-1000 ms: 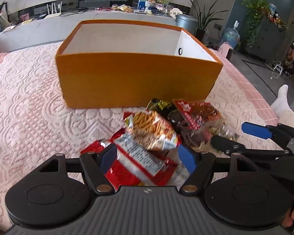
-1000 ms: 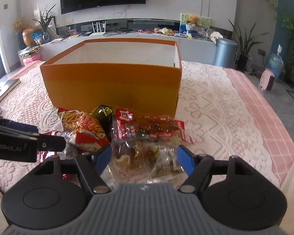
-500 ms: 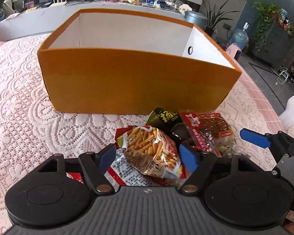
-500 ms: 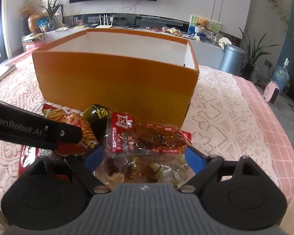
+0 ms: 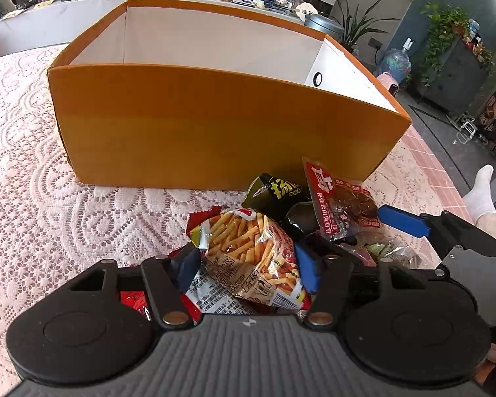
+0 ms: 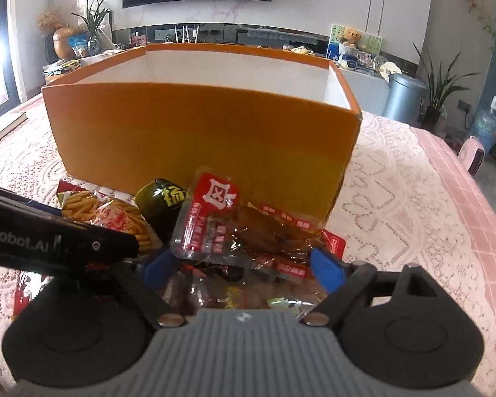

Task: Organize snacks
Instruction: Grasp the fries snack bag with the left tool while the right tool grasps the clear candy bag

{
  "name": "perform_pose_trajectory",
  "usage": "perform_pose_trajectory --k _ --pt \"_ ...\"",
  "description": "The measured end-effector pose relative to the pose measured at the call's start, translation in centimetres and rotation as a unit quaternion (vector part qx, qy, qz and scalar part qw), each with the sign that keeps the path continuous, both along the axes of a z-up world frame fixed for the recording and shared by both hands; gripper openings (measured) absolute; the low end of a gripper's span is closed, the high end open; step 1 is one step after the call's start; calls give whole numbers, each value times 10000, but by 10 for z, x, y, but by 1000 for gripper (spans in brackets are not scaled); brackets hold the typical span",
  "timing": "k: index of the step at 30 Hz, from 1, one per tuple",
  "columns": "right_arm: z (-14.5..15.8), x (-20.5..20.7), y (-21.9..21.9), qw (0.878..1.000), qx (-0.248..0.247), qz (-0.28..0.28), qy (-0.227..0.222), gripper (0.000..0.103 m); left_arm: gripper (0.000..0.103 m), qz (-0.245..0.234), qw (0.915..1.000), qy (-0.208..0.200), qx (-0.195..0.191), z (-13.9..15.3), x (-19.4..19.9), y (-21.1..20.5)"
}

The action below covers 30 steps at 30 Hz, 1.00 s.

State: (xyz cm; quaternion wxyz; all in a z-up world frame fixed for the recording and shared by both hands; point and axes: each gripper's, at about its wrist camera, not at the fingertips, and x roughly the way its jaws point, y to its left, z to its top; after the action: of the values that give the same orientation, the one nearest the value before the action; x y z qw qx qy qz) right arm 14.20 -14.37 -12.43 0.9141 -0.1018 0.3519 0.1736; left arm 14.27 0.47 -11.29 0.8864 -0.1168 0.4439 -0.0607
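Left tool (image 5: 246,271): the blue fingers stand on either side of the fries packet (image 5: 251,258), pads at or against its crinkled flanks. Whether they already pinch the film cannot be told. The packet lies between the fingers, directly ahead of the tool, atop a flat red packet (image 5: 195,301).

Right tool (image 6: 243,268): the fingers are spread wide, one each side of the clear packet with the red label (image 6: 238,231). That packet is tilted up, its labelled corner raised toward the box; contact with the pads cannot be confirmed.

Handling judgement: all packets appear light, soft and air-filled. The film is likely slick and will deform under the pads, and the fries inside are brittle (close gently, without crushing). The best hold is judged to be across the packet body near a sealed edge, where the film is doubled and stiffer. The clear packet is limp and may sag or slide, so a grip near its label end is preferable.

Beyond both tools, a dark green packet (image 5: 274,195) lies between the other two, close to the box wall.

Farther still, the orange box (image 5: 215,125) stands open on the lace-covered desk (image 5: 33,172), its front wall just behind the heap. No snack is visible inside.
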Motion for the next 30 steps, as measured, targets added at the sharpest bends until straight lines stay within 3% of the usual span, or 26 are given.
perform_pose_trajectory --k 2,5,8,10,12,20,22,24,26,30 --pt "2 -2 0 9998 131 164 35 62 65 -13 10000 -27 40 3 -4 -1" --pt "5 -6 5 9997 104 212 71 51 61 -26 9999 -78 70 5 -9 -2" --pt "9 -12 7 9997 16 251 -68 47 59 14 9998 -157 84 10 -13 -1" --pt "14 -14 5 9995 -9 253 -187 15 58 41 9997 -219 61 14 -15 0" --pt "20 -17 5 9992 105 298 -237 5 57 43 9996 -270 31 18 -18 0" --pt "27 -31 9 9974 -284 447 -494 3 55 150 9989 -449 53 32 -33 8" --pt "27 -35 9 9972 -338 457 -477 7 55 142 9985 -514 78 37 -35 7" --pt "26 -42 9 9968 -369 536 -472 30 54 147 9982 -583 85 41 -40 9" --pt "27 -49 7 9966 -371 582 -447 40 54 166 9979 -619 90 43 -43 11" --pt "23 -60 7 9964 -416 648 -359 42 53 189 9980 -600 106 45 -49 15"
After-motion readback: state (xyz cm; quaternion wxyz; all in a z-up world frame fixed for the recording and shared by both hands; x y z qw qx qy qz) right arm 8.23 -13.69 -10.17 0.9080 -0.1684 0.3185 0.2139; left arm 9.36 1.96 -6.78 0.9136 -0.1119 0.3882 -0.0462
